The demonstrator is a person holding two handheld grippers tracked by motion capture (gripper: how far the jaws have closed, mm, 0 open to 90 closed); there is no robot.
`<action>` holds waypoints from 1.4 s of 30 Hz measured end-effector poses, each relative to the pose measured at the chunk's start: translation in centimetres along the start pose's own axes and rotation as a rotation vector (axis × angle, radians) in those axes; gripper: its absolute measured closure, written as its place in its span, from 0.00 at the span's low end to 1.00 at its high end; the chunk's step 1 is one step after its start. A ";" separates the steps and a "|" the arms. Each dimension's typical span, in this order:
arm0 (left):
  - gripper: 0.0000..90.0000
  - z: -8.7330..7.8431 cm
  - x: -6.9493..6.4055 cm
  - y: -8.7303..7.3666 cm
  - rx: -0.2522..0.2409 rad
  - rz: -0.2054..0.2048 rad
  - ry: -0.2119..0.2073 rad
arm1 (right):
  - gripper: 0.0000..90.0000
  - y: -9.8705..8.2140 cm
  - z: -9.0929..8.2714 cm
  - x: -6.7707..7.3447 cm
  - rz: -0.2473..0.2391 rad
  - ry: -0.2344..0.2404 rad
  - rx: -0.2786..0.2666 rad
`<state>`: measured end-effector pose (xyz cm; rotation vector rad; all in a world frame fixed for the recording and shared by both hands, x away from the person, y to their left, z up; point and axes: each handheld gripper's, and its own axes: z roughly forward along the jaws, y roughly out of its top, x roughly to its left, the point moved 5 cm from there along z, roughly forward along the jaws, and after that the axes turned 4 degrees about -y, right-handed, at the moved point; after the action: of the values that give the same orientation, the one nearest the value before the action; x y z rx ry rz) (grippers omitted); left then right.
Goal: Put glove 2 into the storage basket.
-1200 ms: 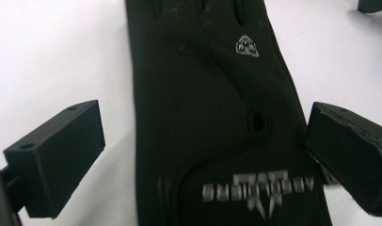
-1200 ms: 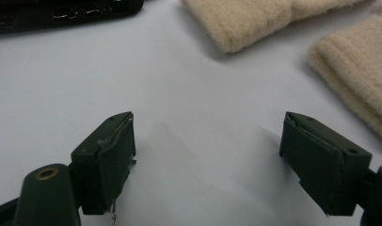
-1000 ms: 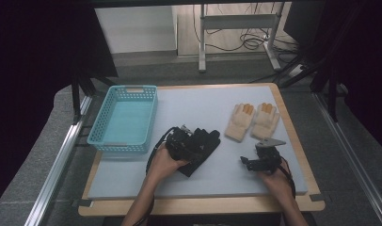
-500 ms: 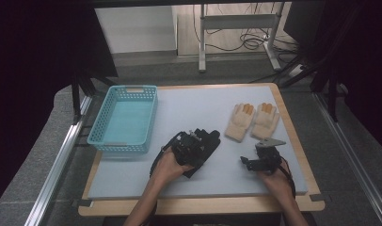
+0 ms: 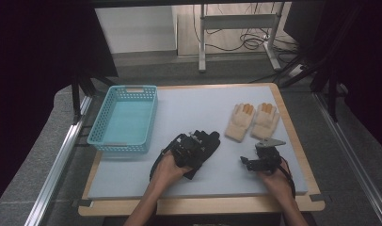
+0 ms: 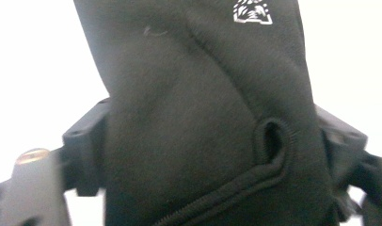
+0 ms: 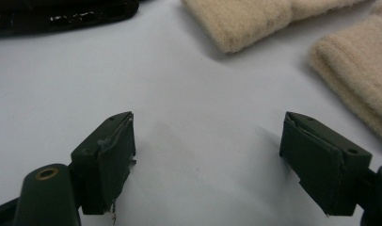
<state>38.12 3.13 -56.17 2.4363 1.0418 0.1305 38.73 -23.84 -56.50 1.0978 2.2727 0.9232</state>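
Far left of my table: light blue perforated plastic basket, sitting on pale grey table mat. Next, my left gripper over black fleece glove, mid-table near front edge; jaws have just been closing, glove fabric bunched between them, pads against its sides as far as I can see. Further right, pair of cream knitted gloves lying flat. Far right, my right gripper resting low on mat, jaws wide, nothing between.
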 end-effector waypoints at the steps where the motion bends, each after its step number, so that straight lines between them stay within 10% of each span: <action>1: 0.27 -0.2 0.2 0.0 -0.004 -0.004 0.000 | 0.20 0.0 0.0 0.0 0.001 0.000 -0.001; 5: 0.57 -0.7 1.3 -0.1 -0.027 -0.027 0.011 | 0.20 0.0 0.0 0.0 0.001 -0.001 -0.001; 10: 0.70 -1.0 1.6 0.0 -0.049 -0.027 0.017 | 0.20 0.0 0.0 0.0 0.001 0.000 -0.001; 24: 0.69 -6.3 4.1 2.3 -0.128 -0.087 0.046 | 0.20 0.0 0.0 0.0 0.003 0.000 -0.001; 42: 0.68 -14.5 11.7 1.8 -0.163 -0.222 0.197 | 0.20 0.0 0.0 0.0 -0.001 -0.001 -0.003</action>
<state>43.66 16.02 -43.76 2.1786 1.3258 0.3720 38.71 -23.83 -56.49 1.0960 2.2701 0.9247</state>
